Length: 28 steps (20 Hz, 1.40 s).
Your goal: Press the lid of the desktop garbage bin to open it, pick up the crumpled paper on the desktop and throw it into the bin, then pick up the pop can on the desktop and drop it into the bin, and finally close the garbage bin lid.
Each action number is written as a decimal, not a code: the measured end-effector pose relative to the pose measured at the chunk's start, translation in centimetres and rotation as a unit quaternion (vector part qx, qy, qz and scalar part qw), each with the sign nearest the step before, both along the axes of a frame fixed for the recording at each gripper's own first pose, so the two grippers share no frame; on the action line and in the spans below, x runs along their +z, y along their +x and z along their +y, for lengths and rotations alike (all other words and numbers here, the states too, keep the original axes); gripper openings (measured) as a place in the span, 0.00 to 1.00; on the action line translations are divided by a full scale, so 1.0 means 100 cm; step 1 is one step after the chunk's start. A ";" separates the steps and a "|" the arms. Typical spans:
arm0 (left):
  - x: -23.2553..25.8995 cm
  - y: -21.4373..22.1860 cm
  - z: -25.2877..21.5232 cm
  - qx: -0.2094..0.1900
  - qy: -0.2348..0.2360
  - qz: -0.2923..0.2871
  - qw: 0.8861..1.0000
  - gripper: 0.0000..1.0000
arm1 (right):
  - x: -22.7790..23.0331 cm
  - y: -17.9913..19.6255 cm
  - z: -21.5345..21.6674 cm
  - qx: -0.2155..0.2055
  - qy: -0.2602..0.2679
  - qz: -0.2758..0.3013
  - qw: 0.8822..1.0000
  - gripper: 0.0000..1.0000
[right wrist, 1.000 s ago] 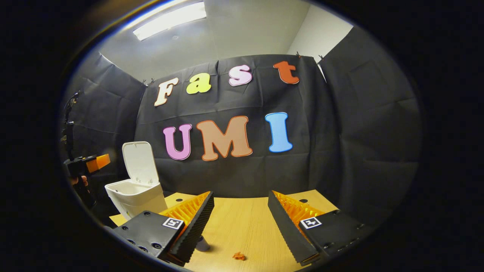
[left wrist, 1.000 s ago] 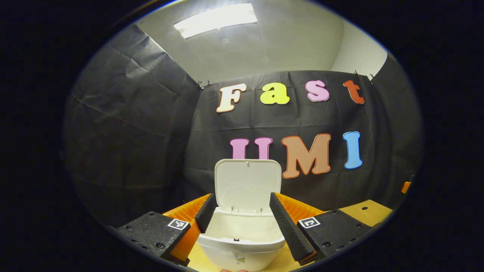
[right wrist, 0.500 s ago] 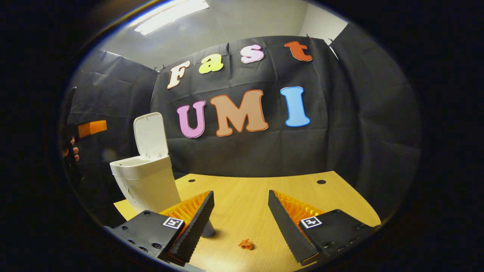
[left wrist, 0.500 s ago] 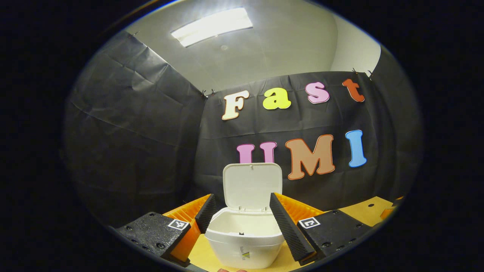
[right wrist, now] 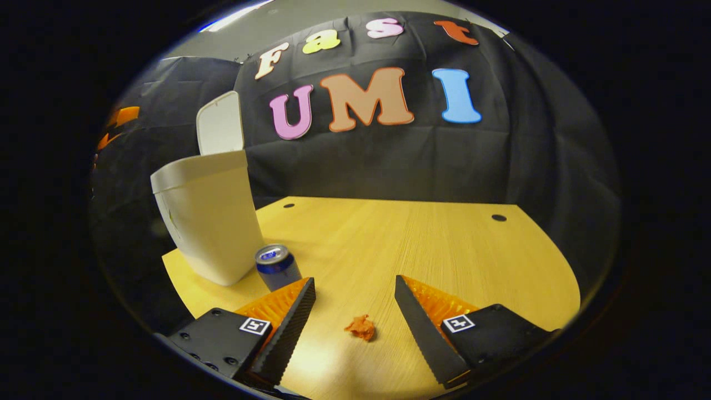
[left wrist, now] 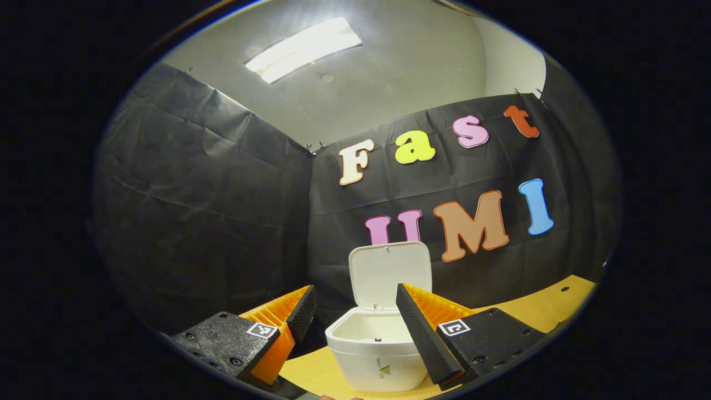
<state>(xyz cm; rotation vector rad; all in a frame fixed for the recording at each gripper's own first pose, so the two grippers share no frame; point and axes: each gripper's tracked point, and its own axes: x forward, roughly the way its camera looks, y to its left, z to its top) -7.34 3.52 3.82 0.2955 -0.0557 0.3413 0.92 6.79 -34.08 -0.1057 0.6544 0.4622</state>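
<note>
Standing open, the bin lid [right wrist: 219, 123] marks step one done, while the right gripper [right wrist: 354, 303], fingers spread and empty, has the crumpled paper [right wrist: 361, 327] lying between them and the pop can [right wrist: 276, 266] ahead-left, both awaiting pickup

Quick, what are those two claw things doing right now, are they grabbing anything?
Left gripper: open, holding nothing.
Right gripper: open, holding nothing, crumpled paper lying between its fingers.

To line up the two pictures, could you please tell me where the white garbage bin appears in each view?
Left gripper view: the garbage bin stands low and centre, lid raised, partly behind that gripper's right finger.
Right gripper view: it stands at the left on the table, just behind the pop can.
Shared landmark: the upright white lid against the black wall.
</note>
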 end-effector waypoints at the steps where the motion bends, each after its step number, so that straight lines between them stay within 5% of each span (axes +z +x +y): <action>1: -0.002 -0.001 0.001 0.004 0.001 0.001 1.000 0.92 | -0.010 -0.001 -0.003 0.001 -0.006 0.011 1.000 0.97; 11: -0.007 -0.009 0.013 0.035 -0.003 0.004 0.999 0.92 | -0.082 -0.007 -0.002 0.027 -0.069 0.138 0.988 0.96; 13: -0.010 -0.010 0.014 0.039 -0.007 0.008 0.999 0.89 | -0.093 -0.010 -0.005 0.027 -0.078 0.161 0.983 0.87; 18: -0.012 -0.014 0.017 0.043 -0.013 0.009 0.999 0.89 | -0.094 -0.010 -0.011 0.020 -0.080 0.180 0.980 0.39; 20: -0.013 -0.014 0.021 0.046 -0.015 0.010 0.999 0.89 | -0.093 -0.010 -0.009 0.021 -0.080 0.181 0.980 0.34; 28: -0.031 -0.017 0.033 0.046 -0.038 0.024 0.998 0.89 | 0.028 0.007 0.036 0.057 -0.022 0.091 0.994 0.33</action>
